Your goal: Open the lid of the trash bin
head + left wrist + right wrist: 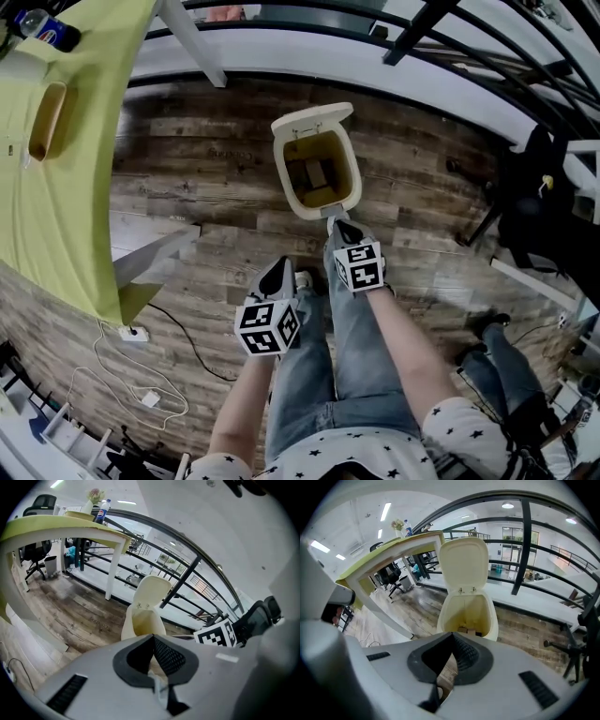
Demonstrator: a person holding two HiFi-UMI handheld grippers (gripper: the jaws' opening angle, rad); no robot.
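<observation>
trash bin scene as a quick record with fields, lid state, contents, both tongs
bin: cream trash bin, standing on the wooden floor
lid: lid open, tipped up at the far side
contents: a brown box-like item; nothing more can be made out
left tongs: left tongs shut, empty, apart from the bin
right tongs: right tongs shut, empty, pointing at the bin's near rim; contact unclear
nearby: table with yellow-green cloth at left
</observation>
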